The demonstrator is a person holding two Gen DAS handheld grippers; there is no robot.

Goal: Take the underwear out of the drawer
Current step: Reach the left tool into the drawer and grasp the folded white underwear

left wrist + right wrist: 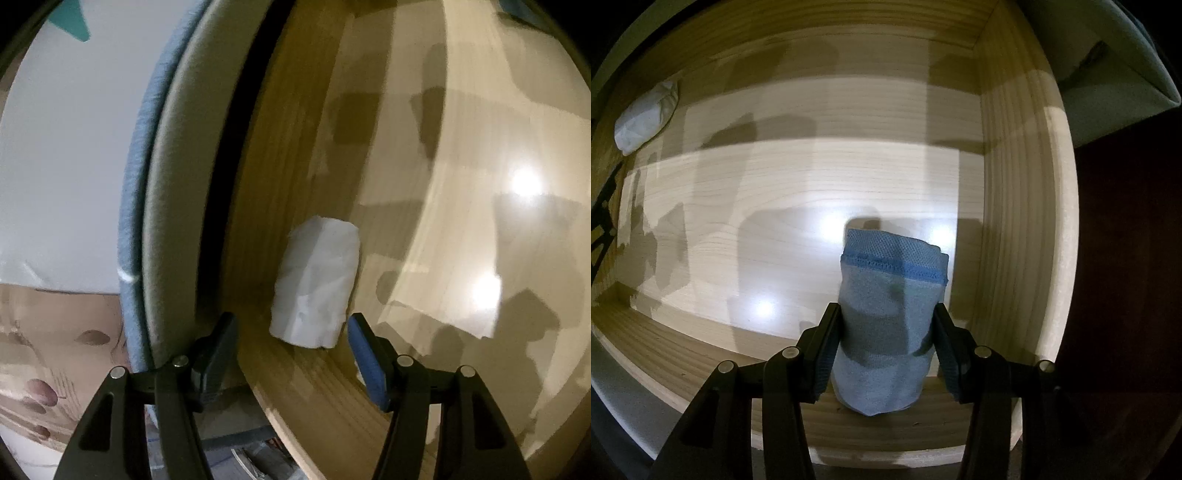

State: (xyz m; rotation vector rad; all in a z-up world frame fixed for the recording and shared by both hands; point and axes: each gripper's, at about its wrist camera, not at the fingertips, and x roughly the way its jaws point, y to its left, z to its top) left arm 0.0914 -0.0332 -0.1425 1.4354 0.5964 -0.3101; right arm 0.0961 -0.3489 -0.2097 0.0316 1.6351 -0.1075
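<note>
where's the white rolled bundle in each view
Left wrist: white bundle at lower centre, just ahead of the open left tool, against the drawer wall.
Right wrist: far upper left, in the drawer corner.
Shared landmark: the pale wooden drawer floor.

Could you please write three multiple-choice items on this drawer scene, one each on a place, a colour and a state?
1. Where does the white roll lie in the right wrist view?
A. Far left corner of the drawer
B. Between the right fingers
C. Outside the drawer

2. What colour is the roll in the right gripper?
A. Red
B. Blue
C. Black

3. How do the left gripper's fingers stand?
A. Clamped on the white roll
C. Clamped on the drawer wall
B. Spread, holding nothing

Key: 1 A, it lies against the far left walls. 2 B, blue knit shows. 3 B, both fingers are clear of the roll.
</note>
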